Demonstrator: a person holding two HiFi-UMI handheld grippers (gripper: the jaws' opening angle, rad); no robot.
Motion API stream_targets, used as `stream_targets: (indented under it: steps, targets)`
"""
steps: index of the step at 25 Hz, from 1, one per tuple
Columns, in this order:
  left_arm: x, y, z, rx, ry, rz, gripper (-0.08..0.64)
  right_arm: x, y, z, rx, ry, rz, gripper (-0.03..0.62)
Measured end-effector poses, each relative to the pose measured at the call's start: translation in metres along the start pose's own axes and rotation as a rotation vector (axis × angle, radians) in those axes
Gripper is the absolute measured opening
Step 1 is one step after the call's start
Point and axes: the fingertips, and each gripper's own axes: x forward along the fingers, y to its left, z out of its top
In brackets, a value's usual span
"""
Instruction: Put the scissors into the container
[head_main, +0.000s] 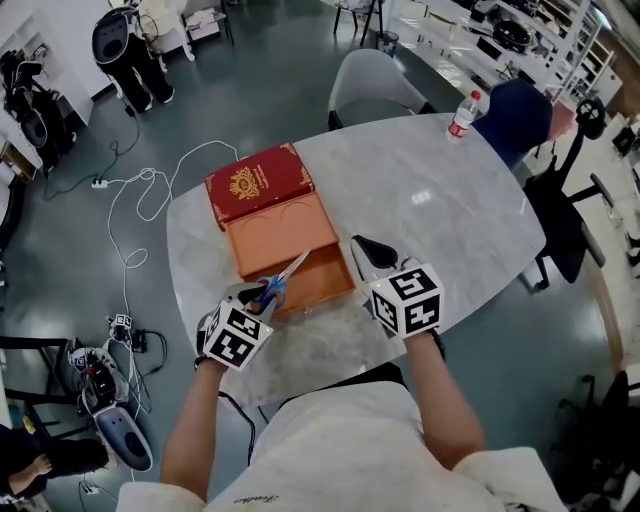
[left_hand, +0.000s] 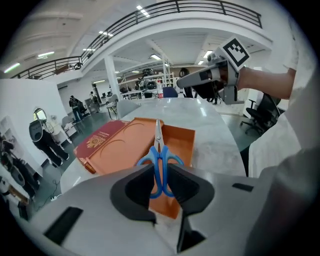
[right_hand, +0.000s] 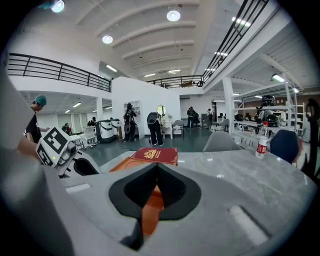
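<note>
The left gripper (left_hand: 160, 176) pinches the blue-handled steel scissors (left_hand: 159, 150) by their handle loops, with the blades pointing forward above the open orange box-like container (head_main: 290, 235) on the pale marble worktop (head_main: 430, 200). To do this step well, I'd lower the tip into the sunken front tray, level the scissors, and let go only close to its floor. The right gripper (head_main: 366, 257), jaws pressed together on nothing, sits just beside the container's right wall.

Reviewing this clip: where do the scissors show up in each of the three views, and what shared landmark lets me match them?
Head view: scissors lower left of centre, handles in the left gripper, blades over the orange box.
Left gripper view: scissors at centre, blue handles between the jaws, blades pointing away.
Right gripper view: not in it.
Shared landmark: the red cover with a gold crest.
</note>
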Motion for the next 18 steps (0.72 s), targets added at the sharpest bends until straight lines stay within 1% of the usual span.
stream_targets:
  steps: [6,10,13,18]
  targets:
    - [0.017,-0.004,0.001,0.094,0.054,-0.064,0.08,-0.003,-0.002,-0.008,0.034,0.004,-0.022,0.005]
    - [0.029,-0.007,0.0,0.134,0.091,-0.091,0.08,-0.004,-0.006,-0.016,0.048,0.011,-0.031,0.005]
    - [0.039,-0.008,-0.003,0.152,0.122,-0.104,0.08,-0.003,-0.01,-0.022,0.058,0.016,-0.029,0.005]
    - [0.051,-0.011,-0.008,0.157,0.171,-0.118,0.08,0.0,-0.019,-0.029,0.066,0.03,-0.017,0.005]
